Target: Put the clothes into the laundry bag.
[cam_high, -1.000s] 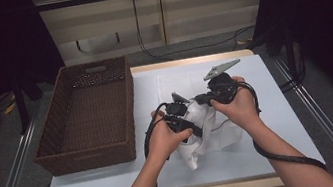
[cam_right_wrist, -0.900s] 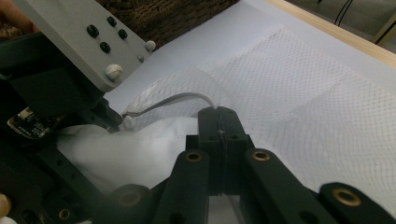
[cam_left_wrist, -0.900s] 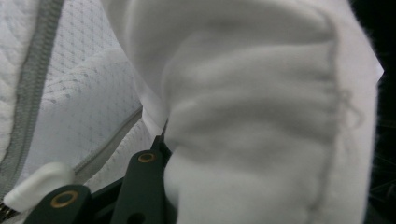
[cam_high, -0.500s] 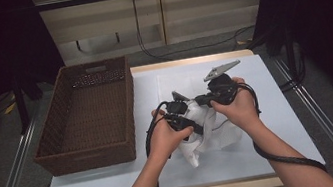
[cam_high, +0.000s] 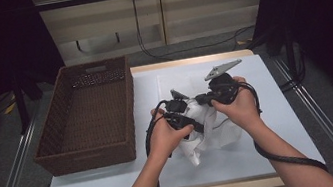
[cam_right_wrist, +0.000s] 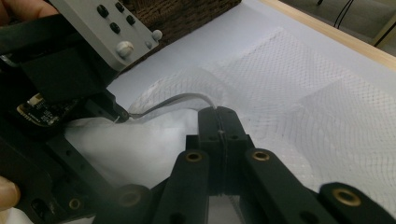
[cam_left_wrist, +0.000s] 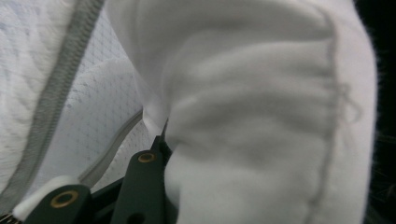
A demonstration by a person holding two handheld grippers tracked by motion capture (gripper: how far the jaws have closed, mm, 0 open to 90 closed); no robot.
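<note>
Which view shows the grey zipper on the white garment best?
Left gripper view: the zipper runs long and close across the white garment. Right gripper view catches a short curved bit; high view shows cloth bunched, zipper too small.

We saw a pale tabletop (cam_high: 281, 126) with a wooden front edge. On its left side sat a dark brown wicker basket (cam_high: 88, 117). Right of the basket, a crumpled white garment (cam_high: 211, 132) lay on a white mesh bag (cam_high: 180, 78).

White garment (cam_left_wrist: 261, 116) close-up, blurred
</note>
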